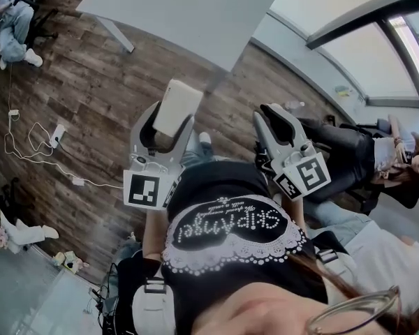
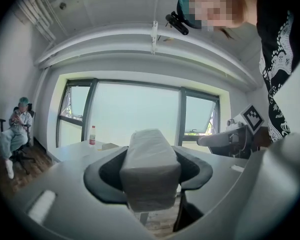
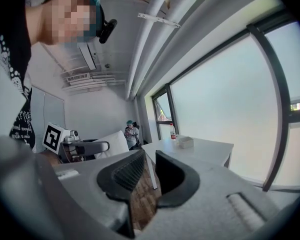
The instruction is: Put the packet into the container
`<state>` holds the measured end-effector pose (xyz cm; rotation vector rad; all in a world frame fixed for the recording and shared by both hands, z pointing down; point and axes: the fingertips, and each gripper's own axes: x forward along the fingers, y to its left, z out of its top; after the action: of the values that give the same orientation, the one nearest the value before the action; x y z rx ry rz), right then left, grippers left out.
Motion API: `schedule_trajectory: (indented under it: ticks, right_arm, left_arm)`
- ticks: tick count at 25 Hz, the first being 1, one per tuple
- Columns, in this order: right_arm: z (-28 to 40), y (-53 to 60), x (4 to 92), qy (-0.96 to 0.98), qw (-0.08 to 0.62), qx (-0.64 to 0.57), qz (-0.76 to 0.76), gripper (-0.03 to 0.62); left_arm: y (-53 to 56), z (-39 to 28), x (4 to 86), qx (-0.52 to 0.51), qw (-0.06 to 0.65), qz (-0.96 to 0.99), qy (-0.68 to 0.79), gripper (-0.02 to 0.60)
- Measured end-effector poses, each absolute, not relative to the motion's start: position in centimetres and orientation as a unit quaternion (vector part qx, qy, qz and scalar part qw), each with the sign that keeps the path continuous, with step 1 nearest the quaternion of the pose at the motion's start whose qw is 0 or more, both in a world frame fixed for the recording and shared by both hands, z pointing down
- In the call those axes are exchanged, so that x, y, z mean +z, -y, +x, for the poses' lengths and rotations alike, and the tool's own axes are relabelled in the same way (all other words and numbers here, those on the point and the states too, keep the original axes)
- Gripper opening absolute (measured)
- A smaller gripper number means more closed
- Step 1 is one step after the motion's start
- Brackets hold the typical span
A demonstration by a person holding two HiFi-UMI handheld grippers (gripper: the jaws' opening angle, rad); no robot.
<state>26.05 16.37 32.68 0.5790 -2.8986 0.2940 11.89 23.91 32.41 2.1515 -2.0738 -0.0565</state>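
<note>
Task is early: packet is picked up, not yet in the container. The left gripper (image 1: 166, 124) is clamping its dark rubbery jaws on both sides of a white, soft-looking, brick-shaped wrapped packet (image 2: 149, 164). The wrap looks matte and a little crinkled, and the packet is sticking out past the jaw tips. The person is holding it up in the air, well short of the white flat-topped table (image 3: 200, 149) and not over it.

The right gripper (image 3: 149, 171) is carrying nothing. Its jaws are sitting only narrowly apart, wood-plank floor is showing through the slit, and one ribbed black pad is facing in.

Likely target, judging by the task: a small pale open box-like container (image 3: 184, 142) sitting on the table top, just beside a clear plastic bottle with a red label (image 3: 172, 131). Its material is too small to tell.

Left to do, by my read: carrying the packet over to the table, lining it up above the container, lowering it and releasing. The soft wrap is probably deforming under the squeeze.
</note>
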Motion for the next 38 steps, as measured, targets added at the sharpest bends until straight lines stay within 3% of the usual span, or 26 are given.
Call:
schedule_trajectory:
  ticks: [17,38]
  right_arm:
    - [16.4,-11.1,30.9,0.966,0.073,0.107,0.223,0.069]
    - [10.4,-10.7,31.6,0.957,0.085,0.113,0.251,0.069]
  left_arm:
    - [-16.8,2.4,30.6,-0.006,0.071,0.756,0.651,0.267]
    - [-15.6,-4.2,31.0,-0.027,0.095,0.772,0.627,0.267]
